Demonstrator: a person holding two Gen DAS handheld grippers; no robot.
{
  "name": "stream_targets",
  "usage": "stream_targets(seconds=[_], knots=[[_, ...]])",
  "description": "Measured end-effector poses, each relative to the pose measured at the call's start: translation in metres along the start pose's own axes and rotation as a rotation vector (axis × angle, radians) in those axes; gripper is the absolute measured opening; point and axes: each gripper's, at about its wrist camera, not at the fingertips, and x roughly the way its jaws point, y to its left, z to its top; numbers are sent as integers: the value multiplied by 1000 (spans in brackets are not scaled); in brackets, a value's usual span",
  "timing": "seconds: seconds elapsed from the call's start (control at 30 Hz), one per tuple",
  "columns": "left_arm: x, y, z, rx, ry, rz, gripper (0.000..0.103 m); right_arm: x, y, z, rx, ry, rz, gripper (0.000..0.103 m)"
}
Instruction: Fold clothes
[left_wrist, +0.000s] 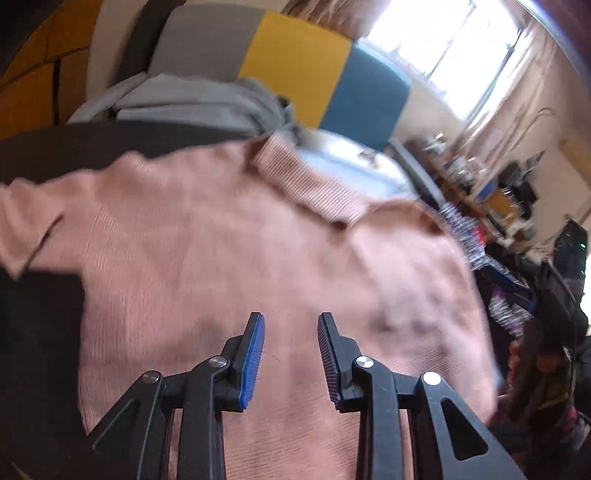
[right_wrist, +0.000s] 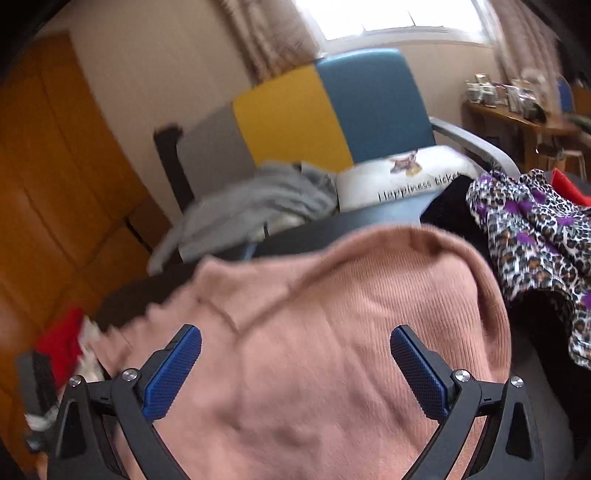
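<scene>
Hovering part-open and empty above the pink ribbed sweater (left_wrist: 258, 236), the left gripper (left_wrist: 290, 321) and wide-open, empty right gripper (right_wrist: 295, 343) must next pinch an edge ahead for a fold.

Daylight pours through a window (left_wrist: 439, 48), blown out to white glare in both views, leaving the room evenly bright with soft shadows. Motion blur smears the pink top (left_wrist: 236, 258) and the background clutter. Fisheye bending curves the edges, and the corners go dark.
</scene>
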Motion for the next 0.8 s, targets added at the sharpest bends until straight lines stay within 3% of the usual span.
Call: stream_targets(seconds=[0.13, 0.37, 0.5, 0.6, 0.7, 0.8], knots=[[7, 22, -20, 12, -5, 84, 27, 35, -12, -52, 58, 147, 9, 103], [3, 73, -13, -10, -40, 277, 25, 37, 23, -97, 67, 21, -40, 103], [-1, 99, 1, -84, -23, 295, 25, 43, 58, -110, -3, 42, -38, 103], [-3, 98, 6, -133, -58, 368, 25, 41, 68, -118, -17, 43, -28, 103], [-18, 85, 6, -188, -158, 322, 29, 33, 68, -122, -28, 37, 15, 103], [-14, 54, 7, -106, -188, 254, 29, 19, 55, -115, -9, 80, 97, 100]])
